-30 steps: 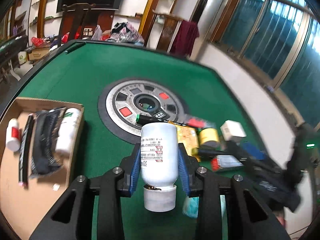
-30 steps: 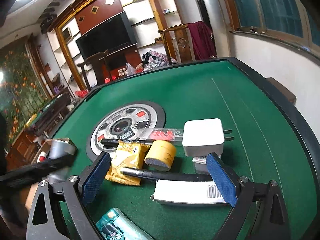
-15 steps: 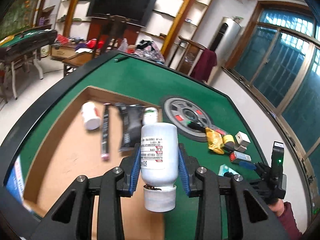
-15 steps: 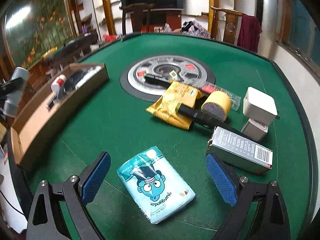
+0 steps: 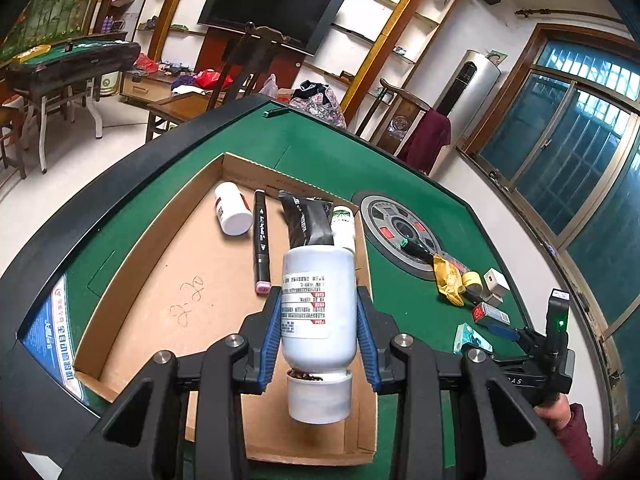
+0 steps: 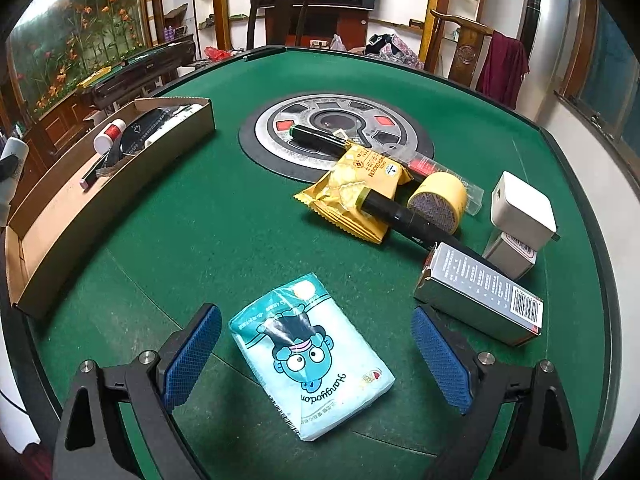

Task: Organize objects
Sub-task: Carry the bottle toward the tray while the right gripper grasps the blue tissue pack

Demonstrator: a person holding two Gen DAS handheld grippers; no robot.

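Two grippers worked: the left gripper (image 5: 318, 344) clamped a bottle (image 5: 318, 304) over the box (image 5: 168, 280), best lowered before release; the right gripper (image 6: 316, 360) gaped astride a packet (image 6: 310, 354).

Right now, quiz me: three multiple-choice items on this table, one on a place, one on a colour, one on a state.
1. Where is the pink-tipped marker?
A. in the cardboard box
B. on the felt
C. in the right tongs

2. What colour is the tape roll?
A. red
B. yellow
C. blue

3. How do the left tongs stand?
A. open and empty
B. shut on a tissue pack
C. shut on the white bottle

Answers: 1 A, it lies on the box floor beside a small bottle. 2 B, its outer band is yellow. 3 C, both blue pads press the bottle's sides, cap toward the camera.
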